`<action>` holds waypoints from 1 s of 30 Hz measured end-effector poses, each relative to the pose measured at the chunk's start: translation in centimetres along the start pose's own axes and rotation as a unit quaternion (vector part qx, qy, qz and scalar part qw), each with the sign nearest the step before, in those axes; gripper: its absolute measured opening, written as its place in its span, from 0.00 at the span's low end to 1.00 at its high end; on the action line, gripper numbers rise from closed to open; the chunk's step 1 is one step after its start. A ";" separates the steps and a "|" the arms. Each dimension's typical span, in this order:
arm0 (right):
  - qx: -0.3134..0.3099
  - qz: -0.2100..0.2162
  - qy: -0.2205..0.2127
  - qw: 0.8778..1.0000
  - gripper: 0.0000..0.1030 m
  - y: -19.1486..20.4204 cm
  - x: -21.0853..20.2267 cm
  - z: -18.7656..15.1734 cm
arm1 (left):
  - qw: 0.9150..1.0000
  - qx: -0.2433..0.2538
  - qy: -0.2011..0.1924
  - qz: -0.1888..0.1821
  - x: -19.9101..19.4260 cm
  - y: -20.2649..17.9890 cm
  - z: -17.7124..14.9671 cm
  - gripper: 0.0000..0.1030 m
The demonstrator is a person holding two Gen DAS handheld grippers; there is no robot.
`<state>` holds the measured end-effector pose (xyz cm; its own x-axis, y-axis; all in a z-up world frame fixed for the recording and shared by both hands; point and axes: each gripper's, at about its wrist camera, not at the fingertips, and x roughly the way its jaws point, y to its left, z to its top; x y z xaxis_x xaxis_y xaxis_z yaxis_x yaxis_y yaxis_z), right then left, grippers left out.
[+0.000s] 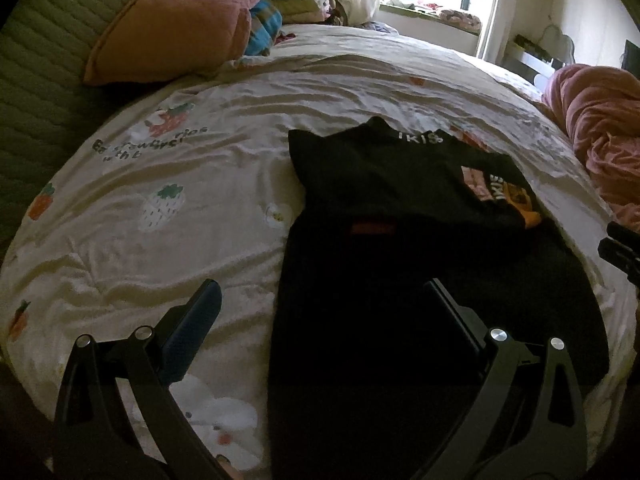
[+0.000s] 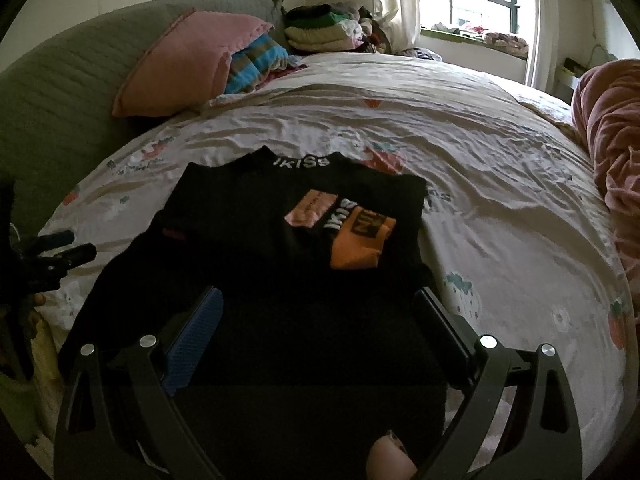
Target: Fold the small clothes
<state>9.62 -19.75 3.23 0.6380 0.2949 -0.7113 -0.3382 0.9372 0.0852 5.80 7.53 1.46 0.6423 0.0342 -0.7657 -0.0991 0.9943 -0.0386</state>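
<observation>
Jaws spread wide on both tools, nothing held. Left gripper [image 1: 320,300] hangs over the left edge of the black top [image 1: 400,208], one finger above the sheet, one above cloth. Right gripper [image 2: 320,304] hangs over the garment's lower middle. Top lies flat on the strawberry-print bedsheet [image 2: 500,208], collar away from the cameras, sleeves apparently folded in so the orange patch [image 2: 360,244] sits on the chest. Judgement: side folds done; hem-to-collar fold likely next, hence both tools near the lower part. Pink pillow [image 2: 192,60] and stacked clothes [image 2: 320,28] well apart, by the headboard.
</observation>
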 end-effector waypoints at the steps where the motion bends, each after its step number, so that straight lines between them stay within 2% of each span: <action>1: 0.001 -0.001 0.002 1.000 0.92 -0.1 0.0 -0.2 | 1.000 0.000 0.001 0.000 -0.1 0.0 -0.1 0.91; 30: -0.005 -0.008 0.057 0.998 0.92 -1.1 -0.5 -5.2 | 0.999 -0.017 0.040 -0.005 -1.1 2.3 -5.0 0.91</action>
<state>6.08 -21.88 -0.17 0.5613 0.2565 -0.7868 -0.3355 0.9397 0.0670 1.06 9.32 -0.98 0.5808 0.0149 -0.8139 -0.1204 0.9904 -0.0678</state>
